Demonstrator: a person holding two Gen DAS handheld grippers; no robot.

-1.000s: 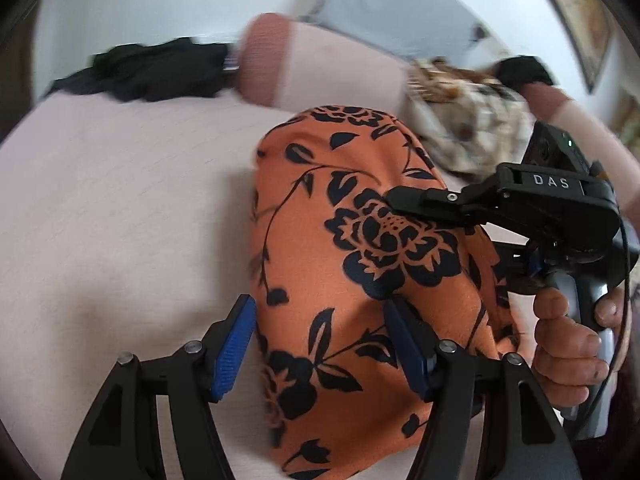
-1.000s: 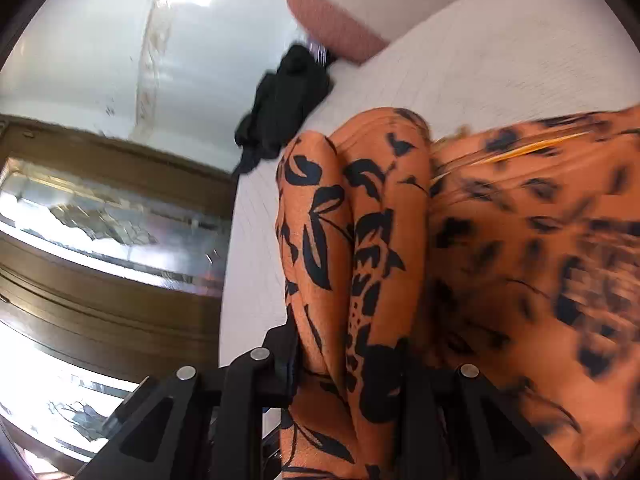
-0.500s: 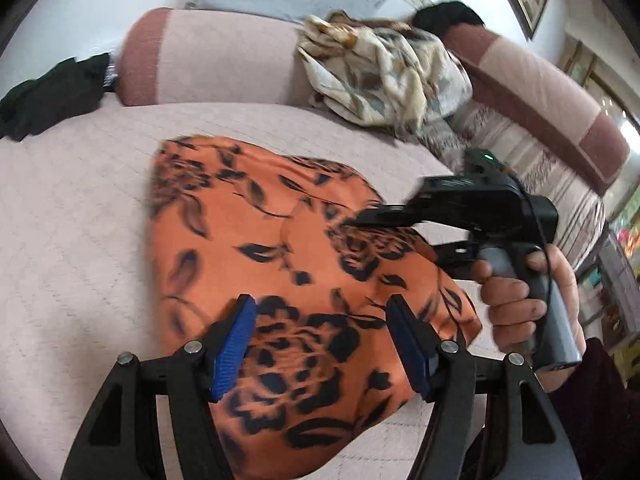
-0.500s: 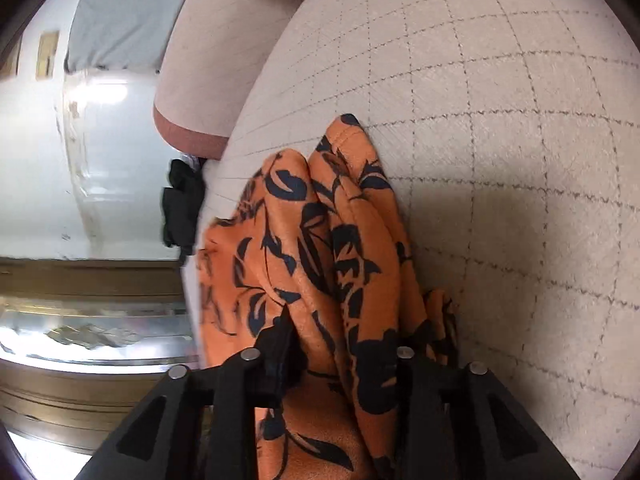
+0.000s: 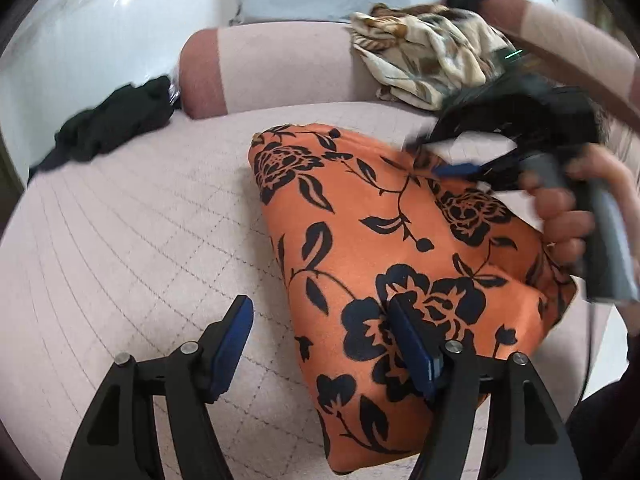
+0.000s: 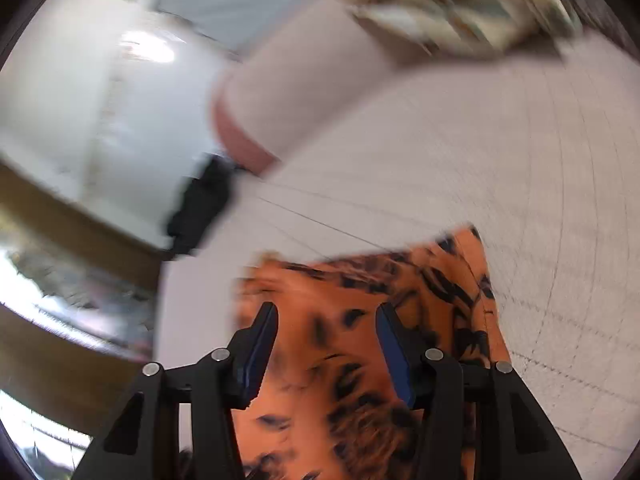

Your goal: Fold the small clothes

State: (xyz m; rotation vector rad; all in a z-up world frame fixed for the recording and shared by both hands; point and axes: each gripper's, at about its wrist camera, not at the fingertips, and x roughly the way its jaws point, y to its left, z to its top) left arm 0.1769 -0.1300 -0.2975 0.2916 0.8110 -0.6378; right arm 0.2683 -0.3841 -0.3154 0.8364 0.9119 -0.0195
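The orange flowered cloth (image 5: 384,256) lies folded on the pale quilted sofa seat (image 5: 140,224). The left gripper (image 5: 320,344) stands wide, its jaws having just been opening, nothing pinched between them. The right gripper (image 6: 326,340), blurred, has just been opening too; the cloth seems to lie loose under its parted pads (image 6: 260,344).

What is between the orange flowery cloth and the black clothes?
Only bare quilted cushion lies between the orange flowery cloth and the black clothes, seen in the left wrist view.
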